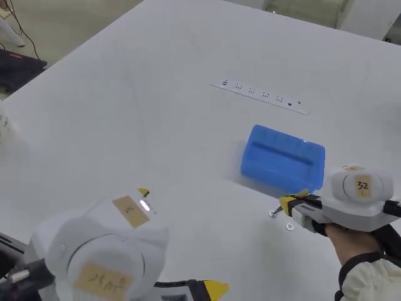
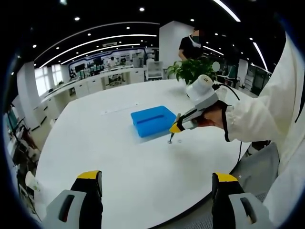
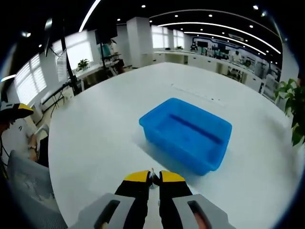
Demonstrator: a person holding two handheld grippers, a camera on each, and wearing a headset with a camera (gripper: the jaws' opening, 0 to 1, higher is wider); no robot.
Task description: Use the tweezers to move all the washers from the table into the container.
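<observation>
Right tool (image 3: 152, 177) pinched almost shut on the tweezers (image 3: 152, 171), with only a thin sliver of metal poking out between the yellow-tipped jaws. Held low over the bench (image 1: 156, 113), tweezers angled down, points at or just above the surface. One washer (image 1: 289, 226) flat on the bench just beside those points; something small and metallic right at the points too, too tiny to tell whether gripped. Just past the tweezers, near the washer, a blue container (image 1: 282, 179), open side up, nothing visible inside. Beyond the container, a white power strip (image 1: 260, 96) flat on the bench.

Left tool (image 2: 156, 176) well apart from all this, jaws spread wide, holding nothing, raised over the bench edge and aimed across at the right tool.
</observation>
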